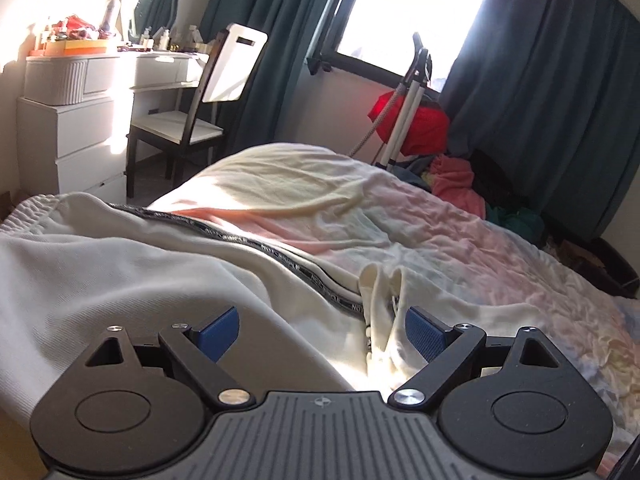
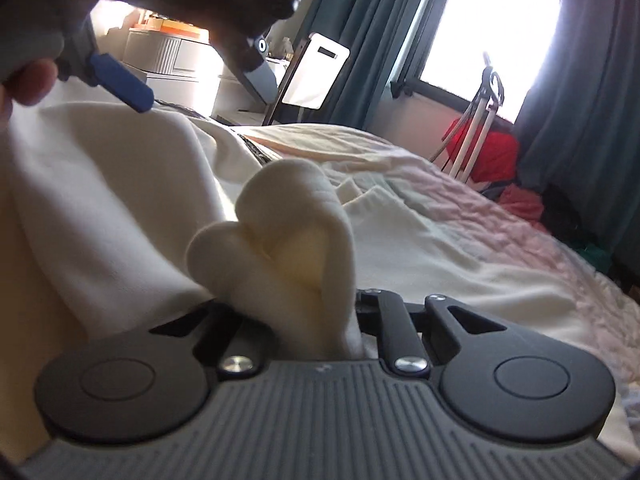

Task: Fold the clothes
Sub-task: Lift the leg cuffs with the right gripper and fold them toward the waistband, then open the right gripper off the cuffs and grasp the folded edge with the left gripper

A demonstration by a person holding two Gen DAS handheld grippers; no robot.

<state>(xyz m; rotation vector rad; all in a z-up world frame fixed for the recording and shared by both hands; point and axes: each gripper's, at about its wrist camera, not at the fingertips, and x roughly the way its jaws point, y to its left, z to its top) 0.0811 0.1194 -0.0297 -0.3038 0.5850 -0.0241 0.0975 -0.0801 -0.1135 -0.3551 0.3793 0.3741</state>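
Observation:
A cream-white garment (image 1: 120,264) with a black lettered zip tape (image 1: 280,256) lies spread over the bed. In the right wrist view my right gripper (image 2: 298,310) is shut on a bunched fold of this garment (image 2: 280,232), which stands up in two loops and hides the pads. What looks like the same fold (image 1: 380,284) rises just ahead of my left gripper (image 1: 322,334). That gripper hangs open above the cloth with nothing between its blue pads (image 1: 218,334). The right wrist view shows one blue finger of the left gripper (image 2: 120,80) at the upper left, with a person's hand behind it.
A pastel quilt (image 1: 500,248) covers the bed. Beyond it stand a dark chair with a white back (image 1: 228,68), a white dresser (image 1: 72,140) with clutter on top, and a metal stand (image 1: 408,96). A pile of red and pink clothes (image 1: 424,124) lies under the curtained window.

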